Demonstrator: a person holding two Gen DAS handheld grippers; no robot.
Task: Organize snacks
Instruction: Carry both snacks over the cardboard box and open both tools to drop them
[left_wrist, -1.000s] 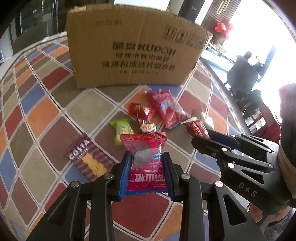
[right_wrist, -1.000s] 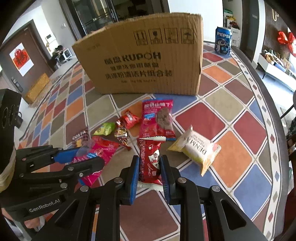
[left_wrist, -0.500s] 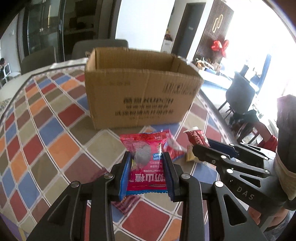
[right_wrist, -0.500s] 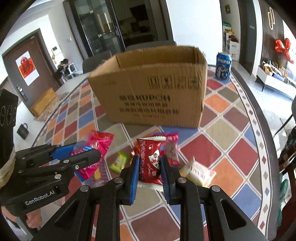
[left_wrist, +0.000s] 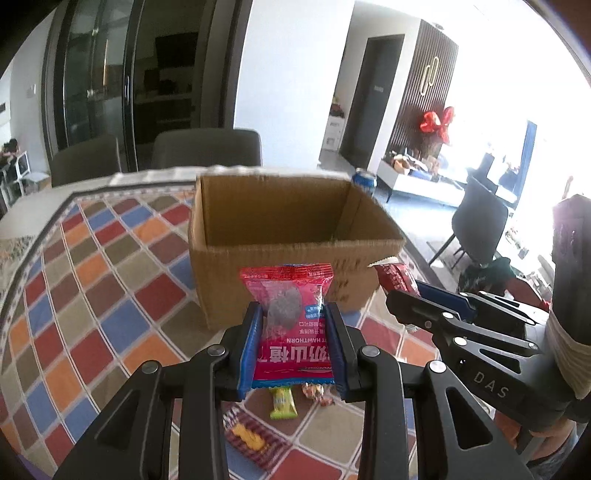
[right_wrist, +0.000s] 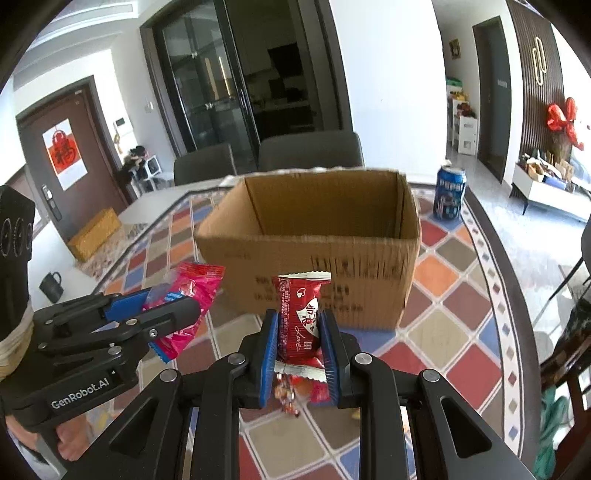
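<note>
While both of your grippers hang above the checked tablecloth (left_wrist: 110, 332), each one carries a snack. Your left gripper (left_wrist: 293, 345) has its jaws clamped on a pink packet (left_wrist: 291, 317), which stands upright between the blue pads with its top edge above them. Your right gripper (right_wrist: 297, 352) has its jaws pressed tight on a dark red packet (right_wrist: 301, 319), also upright. The two grippers sit side by side, near each other but not touching; in the right wrist view your left gripper shows at the lower left with the pink packet sticking out of it.

The cardboard box (left_wrist: 280, 229) stands open on the cloth straight ahead of both grippers, its near wall just behind the held packets in both views. Its floor is hidden by that wall. A blue can (right_wrist: 450, 192) stands on the cloth just beside the box's far right corner. Below your left gripper, a green sweet (left_wrist: 282, 402), a small wrapped candy (left_wrist: 314, 391) and a striped biscuit pouch (left_wrist: 255, 439) lie on the cloth.
</note>
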